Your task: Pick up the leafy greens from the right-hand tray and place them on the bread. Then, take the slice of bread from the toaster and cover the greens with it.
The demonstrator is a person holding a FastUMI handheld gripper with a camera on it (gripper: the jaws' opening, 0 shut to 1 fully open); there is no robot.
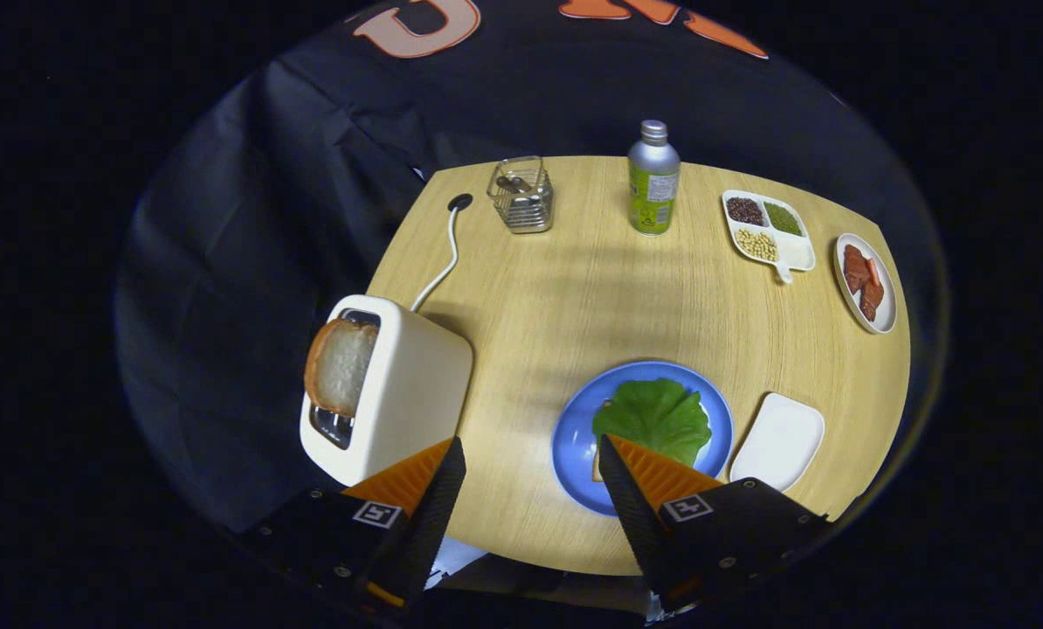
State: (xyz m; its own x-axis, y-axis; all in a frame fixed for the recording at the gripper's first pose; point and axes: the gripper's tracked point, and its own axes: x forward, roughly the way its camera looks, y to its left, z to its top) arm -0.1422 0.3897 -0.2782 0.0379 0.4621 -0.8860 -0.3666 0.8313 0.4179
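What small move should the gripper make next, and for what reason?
Probably swing toward the toaster and its bread slice. The greens already lie on the blue plate, the white tray holds nothing, and the gripper is open.

Leafy greens [654, 418] lie on the plate [574, 441], between the toaster [399, 384] holding bread [340, 365] and the empty tray [779, 439].

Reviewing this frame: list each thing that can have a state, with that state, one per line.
claw: open, holding nothing, above the table's near edge
leafy greens: laid on the bread on the blue plate
bread slice: standing up out of the toaster
white tray: empty, right of the plate
bottle: upright, capped
wire basket: upright
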